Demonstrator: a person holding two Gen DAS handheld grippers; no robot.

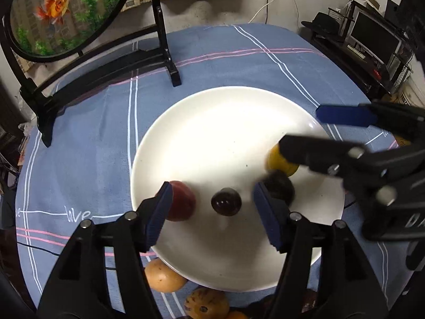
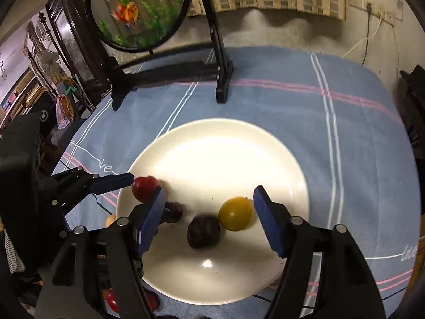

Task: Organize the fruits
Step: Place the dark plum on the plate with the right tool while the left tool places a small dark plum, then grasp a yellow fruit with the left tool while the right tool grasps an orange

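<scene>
**Four fruits on the plate, both claws released**

Nearest us in the left wrist view, an orange fruit and a speckled one lie on the blue cloth, just off the plate's near edge. Above the white plate our left gripper stands released, gripping nothing: a red fruit sits by its left pad and a glossy dark fruit lies loose between the pads. Our right gripper is released too; a ridged dark fruit and a yellow fruit rest on the plate between its pads, touched by neither. All four sit in the plate's near half. Beyond the plate we see bare cloth, then a black stand holding a round goldfish panel, then the wall.
</scene>
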